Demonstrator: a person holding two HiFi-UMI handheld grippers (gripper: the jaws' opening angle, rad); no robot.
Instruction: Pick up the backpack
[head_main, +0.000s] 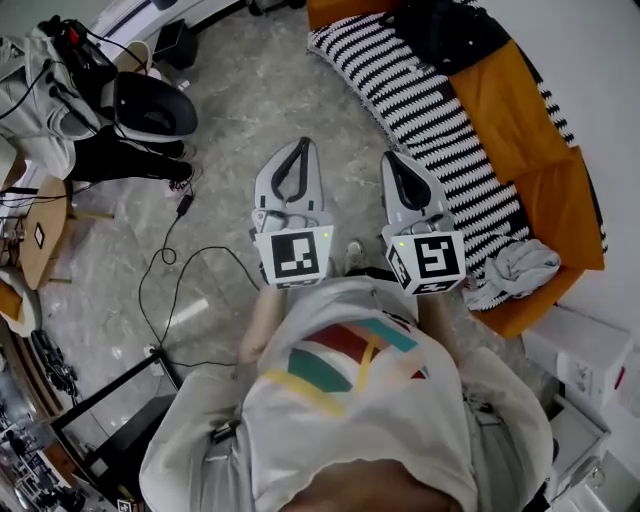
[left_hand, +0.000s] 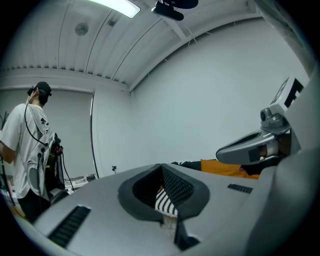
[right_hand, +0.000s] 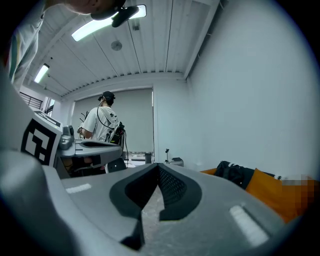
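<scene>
The backpack (head_main: 440, 30) is a black bundle at the far end of an orange sofa (head_main: 510, 100), well beyond both grippers. In the right gripper view the backpack (right_hand: 235, 172) lies to the right, on the orange cushions. I hold both grippers side by side at waist height, pointing level over the floor. The jaws of the left gripper (head_main: 297, 146) are shut with nothing between them, and its own view shows the left gripper (left_hand: 161, 167) closed the same way. The right gripper (head_main: 396, 160) is also shut and empty, as the right gripper (right_hand: 158, 168) shows in its own view.
A black-and-white striped blanket (head_main: 430, 120) covers the sofa, with a white cloth (head_main: 515, 265) at its near end. A black chair (head_main: 150, 105) and a wooden table (head_main: 40, 235) stand at the left. A cable (head_main: 170, 260) trails over the floor. Another person (right_hand: 102, 122) stands far off.
</scene>
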